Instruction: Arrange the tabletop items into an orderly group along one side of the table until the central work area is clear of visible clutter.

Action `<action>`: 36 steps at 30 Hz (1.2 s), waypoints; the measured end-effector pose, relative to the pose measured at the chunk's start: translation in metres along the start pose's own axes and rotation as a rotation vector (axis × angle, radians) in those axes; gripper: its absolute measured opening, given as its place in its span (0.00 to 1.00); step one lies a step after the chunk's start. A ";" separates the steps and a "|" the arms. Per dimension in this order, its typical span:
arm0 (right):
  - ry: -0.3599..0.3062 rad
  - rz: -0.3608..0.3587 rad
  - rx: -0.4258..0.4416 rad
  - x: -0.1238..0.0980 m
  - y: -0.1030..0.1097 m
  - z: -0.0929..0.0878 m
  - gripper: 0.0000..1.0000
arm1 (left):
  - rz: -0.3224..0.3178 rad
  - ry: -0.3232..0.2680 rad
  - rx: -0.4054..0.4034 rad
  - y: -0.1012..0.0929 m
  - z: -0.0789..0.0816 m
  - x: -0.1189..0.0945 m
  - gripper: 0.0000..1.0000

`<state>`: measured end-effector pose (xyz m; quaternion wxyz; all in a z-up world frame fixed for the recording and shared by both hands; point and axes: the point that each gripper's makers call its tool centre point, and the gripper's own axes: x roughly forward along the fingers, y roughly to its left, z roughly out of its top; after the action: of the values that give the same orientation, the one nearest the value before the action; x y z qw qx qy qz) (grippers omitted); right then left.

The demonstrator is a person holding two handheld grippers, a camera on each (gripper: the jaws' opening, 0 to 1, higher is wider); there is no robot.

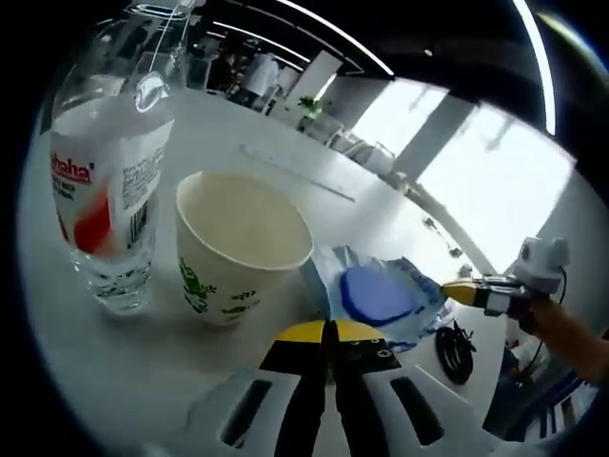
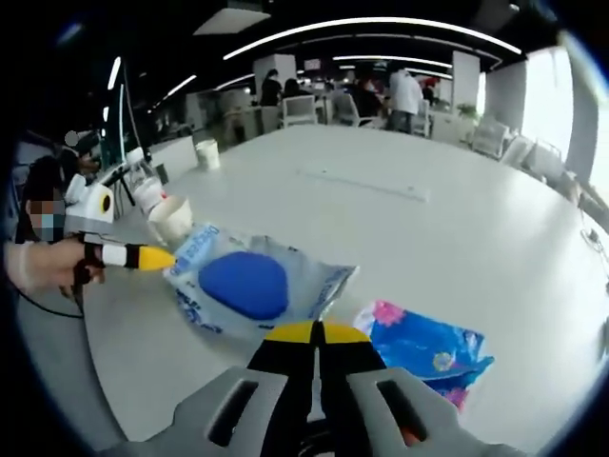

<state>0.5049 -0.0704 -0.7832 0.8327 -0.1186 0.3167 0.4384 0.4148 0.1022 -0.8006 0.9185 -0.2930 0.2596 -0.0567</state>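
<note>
White surface [image 2: 447,190] is big, mostly bare toward its far edge. Near one edge stand a clear water bottle [image 1: 107,181] w/ red label and a paper cup [image 1: 238,243], just beside each other, both upright. Next to cup lies a clear pouch w/ blue pad inside [image 2: 245,284]; a smaller blue floral packet [image 2: 428,347] lies near it, apart from the group. Risks, as I judge: cup looks empty and light, so a nudge while sliding the pouch could tip it or knock the bottle; thin film may slip or crumple if pinched at a corner. Left tool [image 1: 326,335]: jaws pressed together, holding nothing, tips close to the pouch. Right tool [image 2: 316,333]: also pressed together, empty, tips at pouch's near edge; contact unclear.
</note>
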 end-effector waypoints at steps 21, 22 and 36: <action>0.044 0.009 0.017 0.008 0.004 -0.022 0.00 | 0.028 0.014 -0.002 0.010 -0.007 0.003 0.00; 0.049 0.006 0.011 0.008 0.004 -0.024 0.00 | 0.029 0.013 -0.004 0.010 -0.007 0.003 0.00; 0.078 0.004 0.018 0.004 0.012 -0.036 0.00 | 0.039 0.016 0.000 0.013 -0.008 0.002 0.00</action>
<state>0.4817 -0.0781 -0.8129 0.8199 -0.1276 0.3530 0.4322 0.4118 0.1079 -0.8143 0.9173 -0.2874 0.2726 -0.0410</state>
